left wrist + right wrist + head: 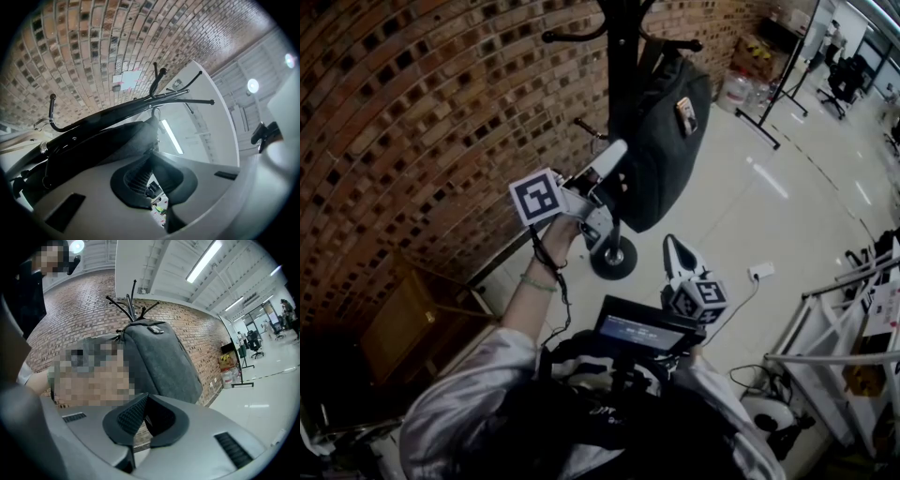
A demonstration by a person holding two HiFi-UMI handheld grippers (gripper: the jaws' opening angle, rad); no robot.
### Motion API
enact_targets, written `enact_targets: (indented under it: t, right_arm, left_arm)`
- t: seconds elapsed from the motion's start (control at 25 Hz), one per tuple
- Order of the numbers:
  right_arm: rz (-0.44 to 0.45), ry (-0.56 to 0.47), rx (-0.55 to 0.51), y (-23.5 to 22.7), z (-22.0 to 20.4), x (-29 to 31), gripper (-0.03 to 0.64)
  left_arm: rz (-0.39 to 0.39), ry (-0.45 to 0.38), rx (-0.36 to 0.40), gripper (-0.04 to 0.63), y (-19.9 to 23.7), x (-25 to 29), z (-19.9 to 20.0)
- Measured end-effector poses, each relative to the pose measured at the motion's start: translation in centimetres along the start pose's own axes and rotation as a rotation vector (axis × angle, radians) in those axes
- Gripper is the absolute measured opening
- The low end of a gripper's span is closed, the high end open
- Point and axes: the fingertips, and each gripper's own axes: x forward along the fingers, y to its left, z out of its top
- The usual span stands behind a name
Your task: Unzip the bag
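Note:
A dark grey bag (661, 141) hangs from a black coat stand (622, 56) in front of a brick wall. My left gripper (617, 152) reaches up to the bag's left edge. In the left gripper view its jaws are pinched together at the bag's (108, 140) seam, where a small zipper pull (157, 140) shows just above the left gripper's (151, 157) tips. My right gripper (673, 246) hangs lower, pointing up at the bag without touching it. Its jaws are together with nothing between them, and the bag (159, 362) stands beyond the right gripper (144, 397).
The stand's round base (614, 258) rests on the pale floor by the wall. A wooden box (412, 319) sits at the left. A white rack (844, 328) is at the right, with a power strip (761, 272) on the floor and another stand (769, 103) further back.

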Motion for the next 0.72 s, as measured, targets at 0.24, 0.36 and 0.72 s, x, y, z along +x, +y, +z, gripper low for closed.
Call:
enact_targets:
  t: [0.24,0.36,0.72]
  right_arm:
    - [0.009,0.001,0.002,0.3,-0.2,0.1,-0.012]
    - [0.010,0.004,-0.002,0.3,-0.3,0.1,-0.013]
    - [0.010,0.007,-0.005,0.3,-0.3,0.2,-0.012]
  left_arm:
    - [0.003,0.000,0.013,0.008,0.4,-0.4,-0.4]
    - [0.012,0.006,0.031,0.008,0.5,-0.6,-0.5]
    - [0.017,0.006,0.031,0.008,1.0,-1.4,-1.0]
